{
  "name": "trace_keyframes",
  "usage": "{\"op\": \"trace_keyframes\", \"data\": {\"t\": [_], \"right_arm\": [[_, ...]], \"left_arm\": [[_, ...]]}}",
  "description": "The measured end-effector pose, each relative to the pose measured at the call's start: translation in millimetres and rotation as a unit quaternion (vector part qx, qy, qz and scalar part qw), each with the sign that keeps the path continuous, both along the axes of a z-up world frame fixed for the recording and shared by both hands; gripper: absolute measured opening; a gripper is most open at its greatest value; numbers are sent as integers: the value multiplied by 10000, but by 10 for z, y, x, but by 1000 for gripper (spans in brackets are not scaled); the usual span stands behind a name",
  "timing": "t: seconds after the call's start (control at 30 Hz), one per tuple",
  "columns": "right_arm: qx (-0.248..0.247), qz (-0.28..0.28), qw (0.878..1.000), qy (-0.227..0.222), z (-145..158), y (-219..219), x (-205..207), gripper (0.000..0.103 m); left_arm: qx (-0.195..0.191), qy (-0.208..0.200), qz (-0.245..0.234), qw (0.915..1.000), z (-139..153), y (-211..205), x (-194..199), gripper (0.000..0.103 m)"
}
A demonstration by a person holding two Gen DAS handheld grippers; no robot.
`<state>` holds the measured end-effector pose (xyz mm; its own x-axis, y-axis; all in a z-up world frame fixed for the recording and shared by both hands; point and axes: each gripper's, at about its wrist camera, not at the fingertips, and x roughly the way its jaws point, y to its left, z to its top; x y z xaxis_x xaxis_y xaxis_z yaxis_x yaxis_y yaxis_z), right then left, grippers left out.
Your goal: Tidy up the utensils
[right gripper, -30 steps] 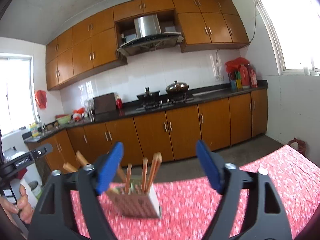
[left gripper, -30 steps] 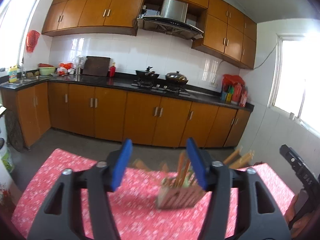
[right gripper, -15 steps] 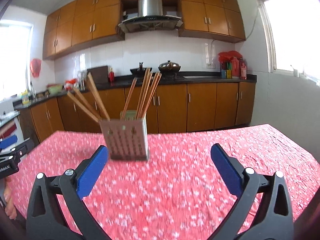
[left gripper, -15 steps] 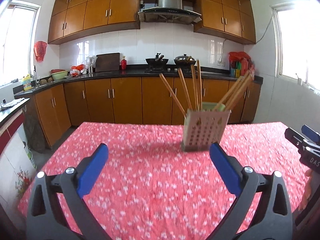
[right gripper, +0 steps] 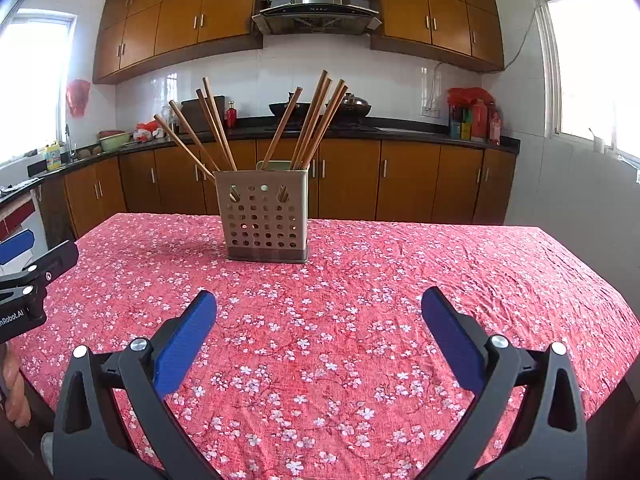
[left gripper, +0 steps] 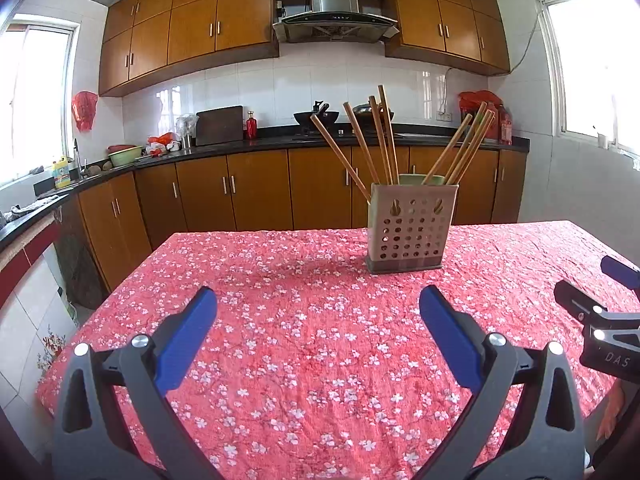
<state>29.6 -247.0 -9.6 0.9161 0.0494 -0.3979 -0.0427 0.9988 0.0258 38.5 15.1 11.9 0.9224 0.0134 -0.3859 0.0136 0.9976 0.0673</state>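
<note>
Holder: perforated chopstick holder (left gripper: 412, 229) was stood on the worktop (left gripper: 304, 344).
Contents: wooden chopsticks (left gripper: 362, 142).
Claws: left claw (left gripper: 318, 304) and right claw (right gripper: 319, 305) were spread wide, empty.

Bright daylight from blown-out windows (left gripper: 600, 72) at both frame sides; sharp focus, strong fisheye bending, dark vignetted corners.

White letters reading "DAS" stand on the black plastic body of the right gripper (left gripper: 608, 316) where it enters the left wrist view at the right edge. In the right wrist view, the black plastic body of the left gripper (right gripper: 24, 276) at the left edge carries white lettering that reads "nRobot.AI", probably the tail of a longer word cut off by the frame. The label on the yellow bottle (left gripper: 62, 172) by the sink is too small to read.
</note>
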Motion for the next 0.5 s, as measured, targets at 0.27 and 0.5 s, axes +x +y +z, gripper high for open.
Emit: {"op": "trace_keyframes", "data": {"t": [0.27, 0.5], "right_arm": [[-19, -30, 10000, -30, -8, 13, -38, 101], [50, -70, 10000, 26, -19, -3, -25, 101]], "left_arm": [[20, 151, 38, 9999, -97, 0, 24, 99], [29, 168, 49, 9998, -106, -9, 33, 99]]}}
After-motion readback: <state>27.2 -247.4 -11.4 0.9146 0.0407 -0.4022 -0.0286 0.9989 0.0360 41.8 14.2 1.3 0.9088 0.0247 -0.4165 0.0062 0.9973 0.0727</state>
